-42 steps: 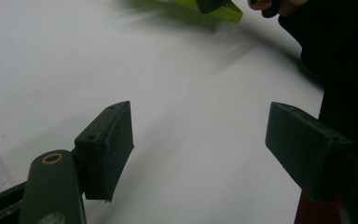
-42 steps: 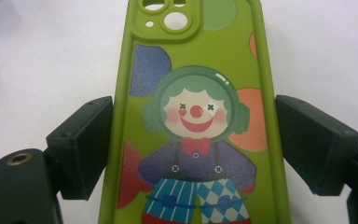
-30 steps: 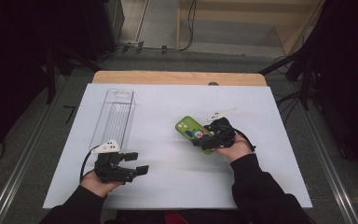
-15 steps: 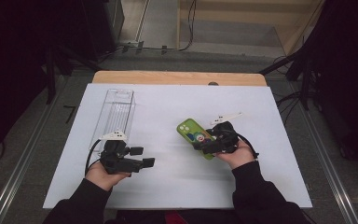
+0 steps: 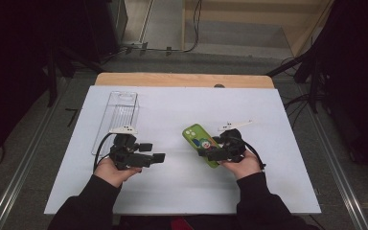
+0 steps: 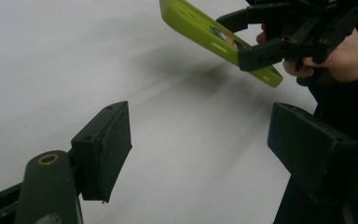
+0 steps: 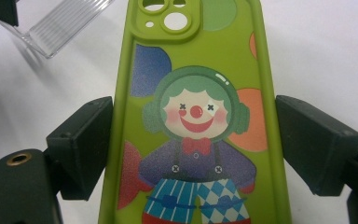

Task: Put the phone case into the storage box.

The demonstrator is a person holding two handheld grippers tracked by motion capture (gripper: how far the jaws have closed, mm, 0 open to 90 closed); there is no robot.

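A lime-green phone case (image 5: 197, 136) with a clown picture (image 7: 196, 116) is held at the table's right middle. My right gripper (image 5: 206, 152) is shut on it, one jaw pressed against each long side (image 7: 196, 144). In the left gripper view the case (image 6: 205, 28) hangs tilted above the white surface, camera end away from the hand. My left gripper (image 5: 153, 152) hovers to the left of the case, pointing toward it, with its jaws wide open and nothing between them (image 6: 200, 144).
A clear plastic box (image 5: 117, 115) lies at the back left of the white table sheet (image 5: 172, 105), its ribbed corner (image 7: 60, 23) showing beyond the case. A wooden strip (image 5: 182, 79) runs along the far edge. Dark floor and cables surround the table.
My left gripper has moved forward and rightward toward the middle, closer to the case. The right hand has drawn slightly back toward the person, still holding the case.
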